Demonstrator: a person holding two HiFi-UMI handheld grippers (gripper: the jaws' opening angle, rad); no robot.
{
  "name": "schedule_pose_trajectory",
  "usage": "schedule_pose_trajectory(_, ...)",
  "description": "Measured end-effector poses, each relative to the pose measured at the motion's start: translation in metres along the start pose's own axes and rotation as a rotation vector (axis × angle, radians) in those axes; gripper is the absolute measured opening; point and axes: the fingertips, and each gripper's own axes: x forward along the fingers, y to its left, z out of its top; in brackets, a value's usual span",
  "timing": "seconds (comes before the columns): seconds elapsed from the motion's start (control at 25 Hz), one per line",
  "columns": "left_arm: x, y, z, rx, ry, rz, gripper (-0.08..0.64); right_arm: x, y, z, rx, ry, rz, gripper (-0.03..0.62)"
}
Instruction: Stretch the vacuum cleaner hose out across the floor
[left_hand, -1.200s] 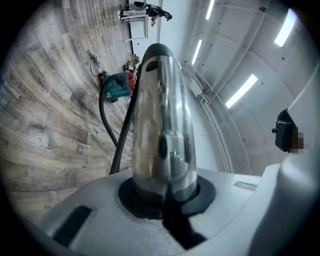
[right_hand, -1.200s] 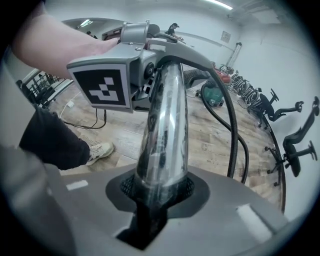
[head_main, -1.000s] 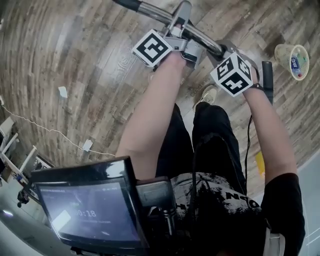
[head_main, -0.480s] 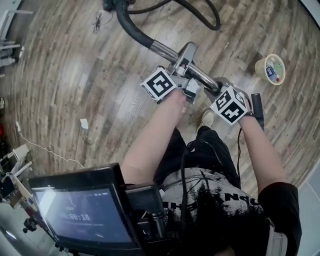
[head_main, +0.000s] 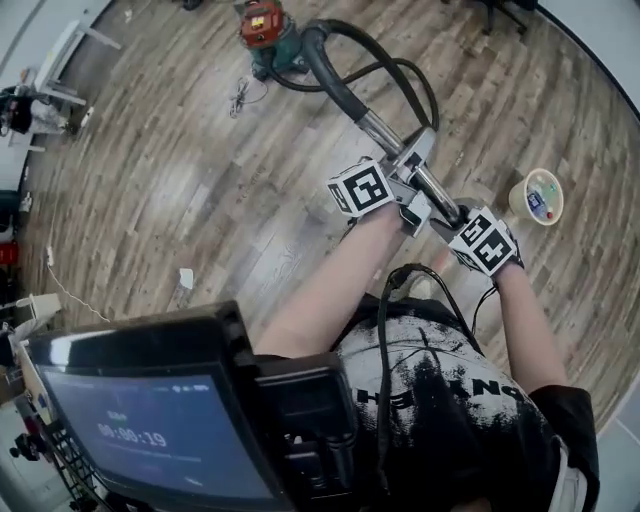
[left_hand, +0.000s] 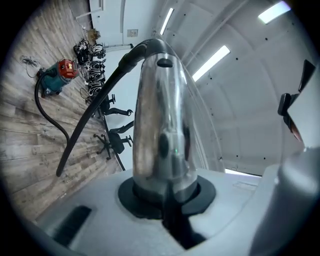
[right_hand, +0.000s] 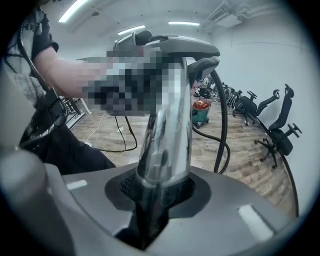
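Hose raised, still slack

Left gripper clamps the chrome tube; right gripper, jaws just eased wider, keeps it between them. Hose curls back to the vacuum cleaner, 1 loop on the floor.

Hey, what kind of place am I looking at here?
Probably an office or lab workroom, not a home: several rolling office chairs, long ceiling strip lights, and a wide wood-plank floor with a canister vacuum cleaner on it.
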Motion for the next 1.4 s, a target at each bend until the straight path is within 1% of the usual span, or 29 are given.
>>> schedule_pose_trajectory(0.16,0.011,-0.01,-0.008,0.031,0.021,0.007,0.041,-0.008,-0.01,-0.003,-0.001,-0.028,-0.092,0.106)
schedule_pose_trajectory(0.28,0.021,-0.019,-0.012,0.05,0.036,0.01,0.041,-0.017,-0.015,-0.001,0.007,-0.062,-0.104,0.101)
schedule_pose_trajectory(0.44,0.03,-0.026,-0.021,0.059,0.04,0.009,0.041,-0.027,-0.02,-0.011,0.017,-0.065,-0.108,0.098)
schedule_pose_trajectory(0.52,0.031,-0.031,-0.035,0.064,0.037,0.013,0.041,-0.034,-0.019,-0.025,0.008,-0.065,-0.104,0.098)
schedule_pose_trajectory(0.64,0.039,-0.043,-0.07,0.085,0.027,0.024,0.041,-0.052,-0.017,-0.056,-0.011,-0.085,-0.087,0.098)
schedule_pose_trajectory(0.72,0.045,-0.048,-0.086,0.095,0.023,0.031,0.041,-0.061,-0.017,-0.069,-0.016,-0.094,-0.074,0.098)
schedule_pose_trajectory(1.08,0.046,-0.056,-0.098,0.096,-0.004,0.093,0.041,-0.077,-0.009,-0.082,-0.042,-0.087,0.0,0.098)
schedule_pose_trajectory(1.24,0.033,-0.065,-0.118,0.115,-0.015,0.108,0.041,-0.08,0.007,-0.1,-0.062,-0.103,0.013,0.101)
schedule_pose_trajectory(1.4,0.022,-0.079,-0.124,0.136,-0.01,0.096,0.041,-0.085,0.023,-0.1,-0.071,-0.117,0.006,0.103)
